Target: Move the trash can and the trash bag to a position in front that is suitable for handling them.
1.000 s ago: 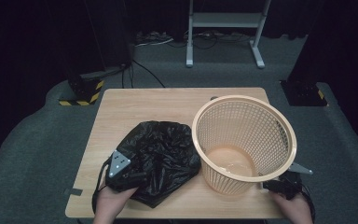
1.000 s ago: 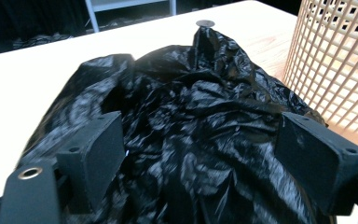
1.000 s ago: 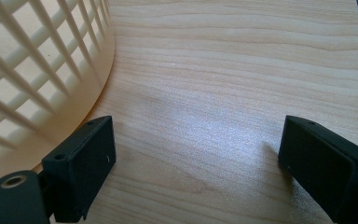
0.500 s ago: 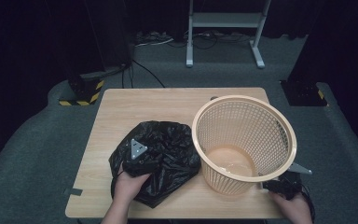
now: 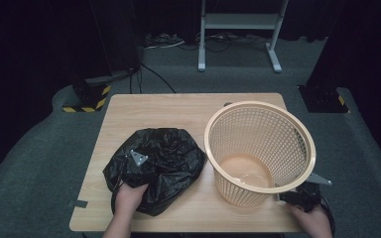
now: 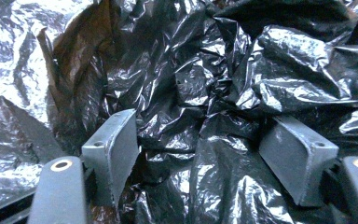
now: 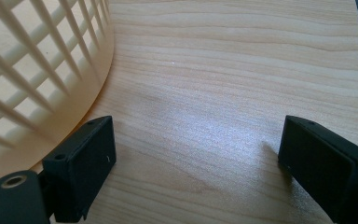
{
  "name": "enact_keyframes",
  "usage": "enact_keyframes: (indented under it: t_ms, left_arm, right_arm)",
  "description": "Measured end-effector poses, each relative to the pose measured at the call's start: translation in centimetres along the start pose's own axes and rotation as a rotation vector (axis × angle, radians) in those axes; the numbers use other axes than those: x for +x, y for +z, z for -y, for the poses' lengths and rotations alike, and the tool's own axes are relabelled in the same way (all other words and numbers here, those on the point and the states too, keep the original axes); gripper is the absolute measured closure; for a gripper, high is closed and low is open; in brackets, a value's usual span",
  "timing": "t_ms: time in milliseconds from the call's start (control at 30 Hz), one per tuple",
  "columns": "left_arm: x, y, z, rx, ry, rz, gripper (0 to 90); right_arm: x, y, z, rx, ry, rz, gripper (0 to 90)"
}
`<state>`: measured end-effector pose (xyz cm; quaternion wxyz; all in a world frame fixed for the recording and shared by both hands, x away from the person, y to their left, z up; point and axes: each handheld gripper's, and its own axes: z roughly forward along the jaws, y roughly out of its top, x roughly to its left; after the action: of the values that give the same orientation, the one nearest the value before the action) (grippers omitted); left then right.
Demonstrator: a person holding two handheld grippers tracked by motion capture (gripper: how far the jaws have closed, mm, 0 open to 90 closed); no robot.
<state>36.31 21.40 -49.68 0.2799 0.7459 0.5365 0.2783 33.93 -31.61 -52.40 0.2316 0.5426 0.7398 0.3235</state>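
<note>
A crumpled black plastic bag point(image 5: 166, 161) lies on the left half of the wooden table point(image 5: 178, 111). My left gripper point(image 5: 135, 166) rests on the bag's near left part. In the left gripper view the left gripper point(image 6: 205, 135) is open, its jaws wide apart with folds of the bag point(image 6: 223, 70) bulging between them. A peach mesh basket point(image 5: 260, 148) stands upright on the right half. My right gripper point(image 5: 297, 197) sits low on the table by the basket's near right base. The right gripper point(image 7: 196, 135) is open over bare wood, its left jaw close beside the basket wall point(image 7: 42, 70).
The table's near edge point(image 5: 188, 229) runs just in front of both hands. Bare tabletop point(image 5: 168, 106) stretches behind the bag and basket. Beyond the table are a dark carpeted floor, cables and a white stand's feet point(image 5: 238, 59).
My left gripper has moved from the bag's left edge forward onto the bag, then eased back slightly. The right gripper and the basket have stayed put.
</note>
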Motion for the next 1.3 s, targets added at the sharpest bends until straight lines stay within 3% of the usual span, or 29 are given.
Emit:
enact_keyframes:
  t_ms: [233,467,500,533,567,667,833,900,933,1033,1133,1167,1300]
  left_arm:
    - [1.0,-1.4,1.3,-0.004,-0.044,-0.055,28.3]
    - [0.7,-3.5,0.2,-0.071,-0.046,-0.031,21.9]
    - [0.1,-4.4,-0.6,-0.112,-0.031,-0.014,21.7]
    - [0.1,-4.4,-0.6,-0.112,-0.031,-0.014,21.0]
    - [-0.6,-5.2,-1.5,-0.157,-0.025,0.012,20.2]
    - [-1.5,-6.0,-2.5,-0.196,-0.02,0.048,17.7]
    - [-4.6,-6.9,-4.8,-0.255,-0.002,0.223,15.1]
    - [-6.1,-6.7,-5.6,-0.26,0.032,0.259,14.9]
    - [-6.1,-6.7,-5.6,-0.26,0.032,0.259,14.9]
    - [-7.7,-5.8,-6.5,-0.243,0.065,0.264,14.9]
    - [-9.1,-4.7,-7.5,-0.23,0.101,0.264,14.9]
    - [-9.6,-4.2,-8.0,-0.225,0.122,0.242,14.9]
    - [-10.4,-3.3,-8.7,-0.218,0.111,0.262,14.9]
  right_arm:
    - [0.1,0.0,0.0,-0.001,0.0,0.004,10.8]
    - [-0.2,-0.1,0.1,-0.012,0.003,-0.001,14.5]
    - [-0.3,-0.3,0.1,-0.013,0.003,-0.006,14.5]
    - [-0.3,-0.3,0.1,-0.013,0.003,-0.006,14.5]
    - [-0.5,-0.6,0.1,-0.032,0.025,-0.013,14.5]
    - [-0.7,-1.2,-0.2,-0.044,0.001,-0.004,15.4]
    - [-1.1,-3.3,-2.1,-0.103,-0.015,-0.006,13.9]
    - [-1.3,-4.4,-3.6,-0.134,-0.032,0.008,13.4]
    - [-1.3,-4.4,-3.6,-0.134,-0.032,0.008,13.4]
    - [-1.7,-5.2,-5.2,-0.198,-0.045,0.025,13.3]
    - [-2.2,-5.3,-6.0,-0.216,-0.04,0.033,13.3]
    - [-2.7,-5.2,-6.5,-0.22,-0.031,0.037,13.3]
    - [-3.1,-5.1,-7.3,-0.25,-0.011,0.03,13.3]
